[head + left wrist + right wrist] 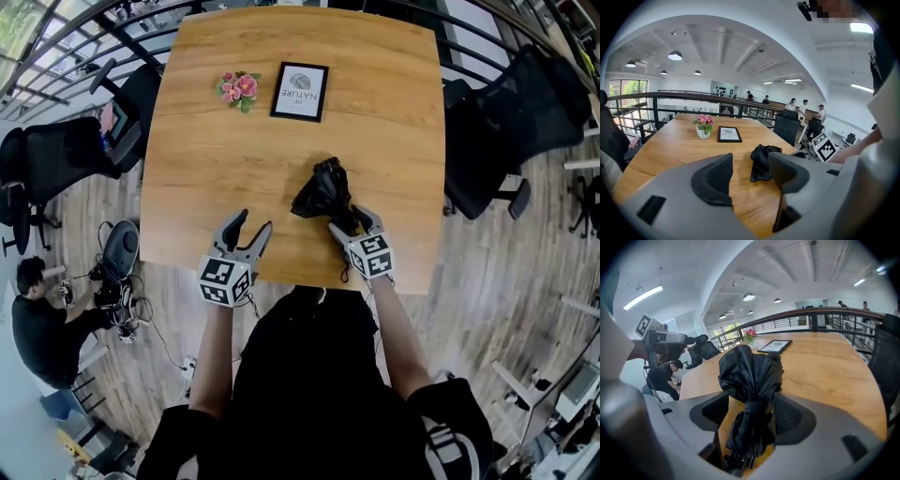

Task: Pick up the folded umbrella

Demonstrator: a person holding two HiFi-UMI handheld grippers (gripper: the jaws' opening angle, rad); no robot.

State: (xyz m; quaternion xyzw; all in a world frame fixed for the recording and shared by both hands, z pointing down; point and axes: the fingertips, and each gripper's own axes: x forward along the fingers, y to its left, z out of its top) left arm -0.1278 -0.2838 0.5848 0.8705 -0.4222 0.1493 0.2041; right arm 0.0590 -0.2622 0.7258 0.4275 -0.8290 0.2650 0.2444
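The left tool (251, 223) is pointing up the frame at lower centre-left of the head view, its jaws standing apart. The right tool (351, 221) is pointing up the frame at lower centre-right, its jaws spread wide around the folded umbrella (750, 373) without clamping it. The left forearm (214, 361) is running almost straight up the frame, and the right forearm (398, 342) is angling inward.

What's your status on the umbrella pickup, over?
Left gripper open, empty. Right gripper open, straddling folded umbrella, not clamped. Umbrella on table, nothing in the way.
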